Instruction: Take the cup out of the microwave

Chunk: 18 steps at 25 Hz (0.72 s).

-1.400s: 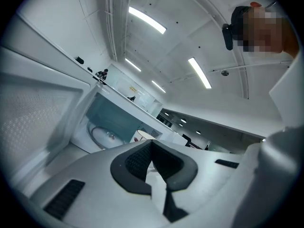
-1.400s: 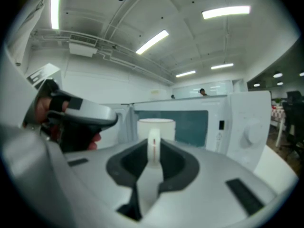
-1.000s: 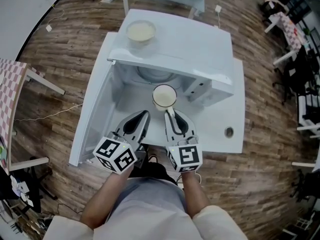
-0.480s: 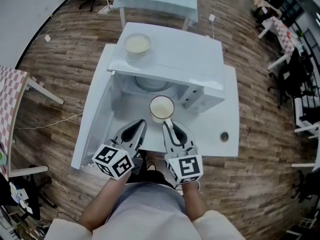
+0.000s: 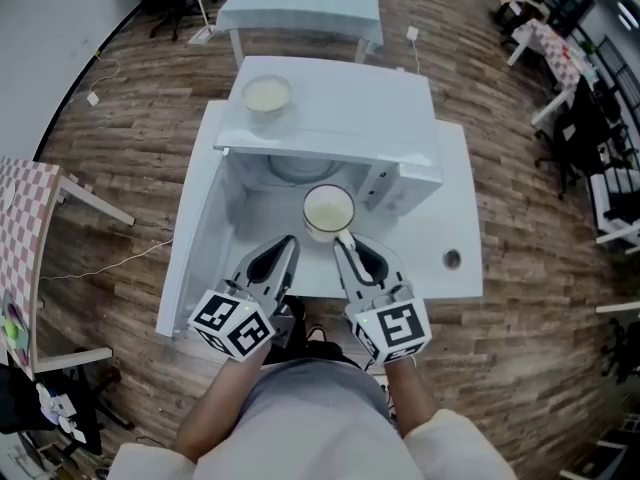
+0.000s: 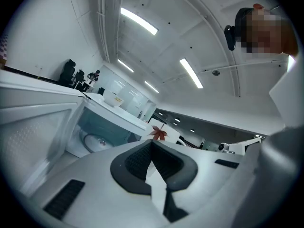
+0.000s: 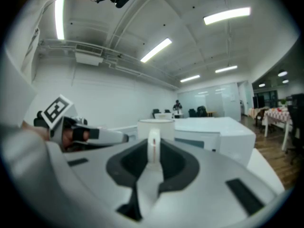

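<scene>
The right gripper [image 5: 343,240] holds the cup [image 5: 328,210] by its handle at the open front of the microwave [image 5: 340,108].
The cup is in the middle of the head view, just in front of the microwave's opening, and you can see its pale inside from above. The right gripper's fingers [image 7: 128,165] are closed tight on the thin white handle [image 7: 153,148]. The left gripper [image 5: 288,242] is just beside it, on the left, and its fingers [image 6: 135,163] are closed together with nothing in them. The microwave door [image 5: 195,238] hangs open at the left. A bowl [image 5: 266,95] sits on top of the microwave, in the upper left. The microwave stands on a white bench [image 5: 460,198].
</scene>
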### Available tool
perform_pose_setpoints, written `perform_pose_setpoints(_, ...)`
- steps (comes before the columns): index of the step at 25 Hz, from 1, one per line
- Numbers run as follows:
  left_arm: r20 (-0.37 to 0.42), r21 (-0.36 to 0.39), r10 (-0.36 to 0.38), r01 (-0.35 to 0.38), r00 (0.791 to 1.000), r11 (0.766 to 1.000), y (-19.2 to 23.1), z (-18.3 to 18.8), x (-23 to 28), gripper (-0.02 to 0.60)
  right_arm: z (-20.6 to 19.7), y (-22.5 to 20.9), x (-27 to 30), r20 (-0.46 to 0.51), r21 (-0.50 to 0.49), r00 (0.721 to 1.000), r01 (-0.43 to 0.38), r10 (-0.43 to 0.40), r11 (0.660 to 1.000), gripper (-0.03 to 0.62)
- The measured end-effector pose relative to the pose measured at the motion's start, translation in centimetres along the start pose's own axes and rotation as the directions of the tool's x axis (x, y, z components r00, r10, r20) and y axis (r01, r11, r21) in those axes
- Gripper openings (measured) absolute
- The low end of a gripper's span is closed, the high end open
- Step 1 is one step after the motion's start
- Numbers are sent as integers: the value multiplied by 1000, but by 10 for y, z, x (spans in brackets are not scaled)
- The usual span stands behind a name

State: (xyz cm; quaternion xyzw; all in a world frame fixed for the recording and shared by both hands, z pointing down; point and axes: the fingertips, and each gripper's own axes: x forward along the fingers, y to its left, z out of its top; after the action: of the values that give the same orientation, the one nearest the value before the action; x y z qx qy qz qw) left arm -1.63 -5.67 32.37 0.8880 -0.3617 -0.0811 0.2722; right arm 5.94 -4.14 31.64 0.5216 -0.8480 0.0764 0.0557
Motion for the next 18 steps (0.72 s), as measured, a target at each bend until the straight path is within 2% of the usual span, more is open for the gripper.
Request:
perform_pose_setpoints(7, 22, 11, -18, 18, 1000, 1000, -11, 20, -1, 9, 27, -4, -15, 18, 16, 999, -45, 45, 999, 71)
perform_pose_setpoints(18, 2, -5, -27, 27, 1000, 1000, -14, 9, -7, 9, 26, 4, -27, 11, 18, 999, -47, 47, 999, 71)
